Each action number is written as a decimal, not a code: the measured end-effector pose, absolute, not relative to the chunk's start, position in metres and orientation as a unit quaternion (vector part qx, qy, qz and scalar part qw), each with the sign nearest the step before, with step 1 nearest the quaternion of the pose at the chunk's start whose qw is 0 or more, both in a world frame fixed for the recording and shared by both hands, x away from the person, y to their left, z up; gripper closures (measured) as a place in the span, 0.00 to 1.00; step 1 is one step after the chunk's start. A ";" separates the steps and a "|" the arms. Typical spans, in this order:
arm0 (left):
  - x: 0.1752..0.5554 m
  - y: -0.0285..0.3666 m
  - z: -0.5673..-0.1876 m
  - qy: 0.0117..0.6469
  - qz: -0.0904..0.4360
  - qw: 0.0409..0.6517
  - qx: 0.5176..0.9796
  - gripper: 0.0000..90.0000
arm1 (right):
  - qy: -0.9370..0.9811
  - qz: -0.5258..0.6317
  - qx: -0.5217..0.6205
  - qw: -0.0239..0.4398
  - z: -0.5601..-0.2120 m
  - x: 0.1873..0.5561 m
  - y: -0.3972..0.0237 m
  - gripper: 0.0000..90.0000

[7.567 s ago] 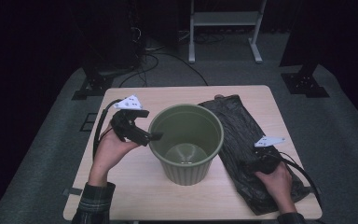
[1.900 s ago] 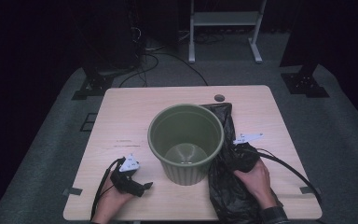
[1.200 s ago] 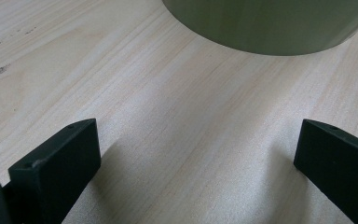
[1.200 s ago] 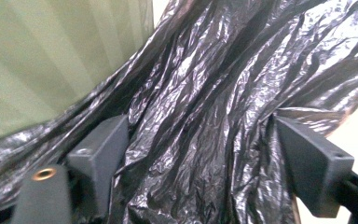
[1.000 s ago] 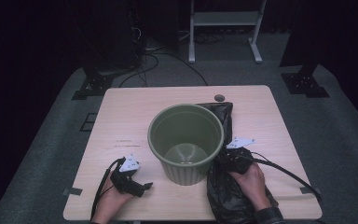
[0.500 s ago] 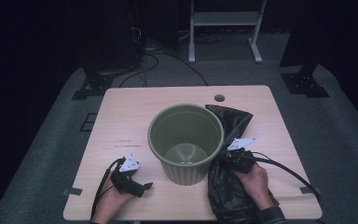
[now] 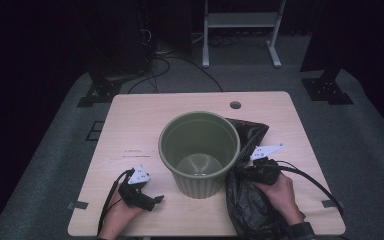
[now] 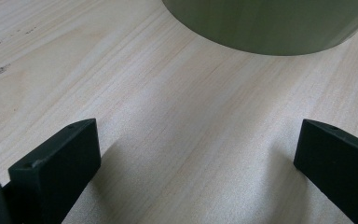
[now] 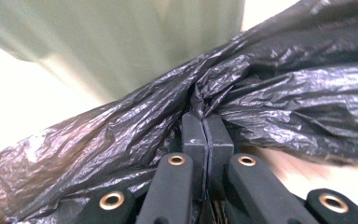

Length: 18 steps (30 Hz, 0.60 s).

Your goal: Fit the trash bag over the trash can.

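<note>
A green plastic bin stands upright and empty in the middle of the wooden table. A crumpled black plastic bag lies bunched against the bin's right side. My right gripper is shut on a fold of it. In the right gripper view the jaws meet on the gathered bag, with the bin's wall just behind. My left gripper rests on the table near the front left of the bin. Its jaws stand wide open over bare wood, facing the bin's base.
A round cable hole sits in the table's far edge. Beyond the table, a white metal stand and loose cables are on the grey floor. Bare wood stretches to the left of and behind the bin.
The right gripper has shut on the bag and risen slightly, pulling the bag up into a bunch beside the bin. The left gripper has stayed put since it settled near the front edge.
</note>
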State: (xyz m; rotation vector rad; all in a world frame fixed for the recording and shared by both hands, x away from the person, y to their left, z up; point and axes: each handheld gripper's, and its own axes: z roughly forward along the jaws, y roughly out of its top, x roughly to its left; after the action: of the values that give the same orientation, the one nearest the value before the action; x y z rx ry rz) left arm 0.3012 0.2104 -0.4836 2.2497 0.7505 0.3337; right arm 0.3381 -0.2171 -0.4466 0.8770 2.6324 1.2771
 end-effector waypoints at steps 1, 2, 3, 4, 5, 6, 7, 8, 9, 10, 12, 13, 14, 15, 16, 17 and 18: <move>0.301 0.210 -0.484 0.292 0.130 0.365 0.875 0.00 | 0.860 0.422 0.283 0.038 -0.444 0.338 -0.219 0.99; 0.301 0.210 -0.484 0.292 0.130 0.365 0.875 0.00 | 0.860 0.426 0.280 0.037 -0.440 0.337 -0.220 0.99; 0.301 0.210 -0.484 0.292 0.130 0.365 0.875 0.00 | 0.860 0.430 0.274 0.033 -0.437 0.336 -0.222 0.99; 0.301 0.210 -0.484 0.292 0.130 0.365 0.875 0.00 | 0.860 0.433 0.270 0.030 -0.434 0.335 -0.224 0.99; 0.301 0.210 -0.484 0.292 0.130 0.365 0.875 0.00 | 0.862 0.433 0.263 0.030 -0.430 0.334 -0.225 0.99; 0.301 0.210 -0.484 0.292 0.130 0.365 0.875 0.00 | 0.864 0.432 0.256 0.028 -0.426 0.332 -0.225 0.99; 0.301 0.210 -0.484 0.292 0.130 0.365 0.875 0.00 | 0.866 0.432 0.248 0.027 -0.422 0.331 -0.225 0.99; 0.301 0.210 -0.484 0.292 0.130 0.365 0.875 0.00 | 0.869 0.433 0.240 0.029 -0.418 0.330 -0.224 0.99; 0.301 0.210 -0.484 0.292 0.130 0.365 0.874 0.00 | 0.870 0.433 0.234 0.027 -0.414 0.328 -0.223 0.99; 0.301 0.211 -0.484 0.291 0.130 0.364 0.875 0.00 | 0.872 0.433 0.226 0.027 -0.410 0.327 -0.223 0.99; 0.301 0.210 -0.484 0.292 0.130 0.364 0.875 0.00 | 0.875 0.434 0.212 0.027 -0.403 0.325 -0.222 0.99; 0.301 0.210 -0.484 0.292 0.129 0.364 0.875 0.00 | 0.875 0.438 0.205 0.025 -0.399 0.323 -0.222 0.99; 0.301 0.210 -0.484 0.291 0.130 0.364 0.875 0.00 | 0.875 0.440 0.199 0.024 -0.395 0.322 -0.221 0.99; 0.301 0.210 -0.484 0.291 0.130 0.364 0.875 0.00 | 0.876 0.442 0.193 0.023 -0.391 0.320 -0.221 0.99; 0.301 0.210 -0.484 0.292 0.130 0.364 0.875 0.00 | 0.876 0.446 0.185 0.022 -0.388 0.318 -0.221 0.99; 0.301 0.210 -0.484 0.291 0.130 0.364 0.875 0.00 | 0.875 0.450 0.180 0.021 -0.384 0.317 -0.221 0.99; 0.301 0.210 -0.484 0.291 0.130 0.364 0.875 0.00 | 0.874 0.454 0.174 0.019 -0.381 0.316 -0.221 0.99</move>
State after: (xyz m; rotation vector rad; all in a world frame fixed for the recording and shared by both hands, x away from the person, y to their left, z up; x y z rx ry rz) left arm 0.3011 0.2105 -0.4836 2.2510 0.7495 0.3343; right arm 0.3159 -0.2208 -0.3807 0.5401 2.7120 1.4102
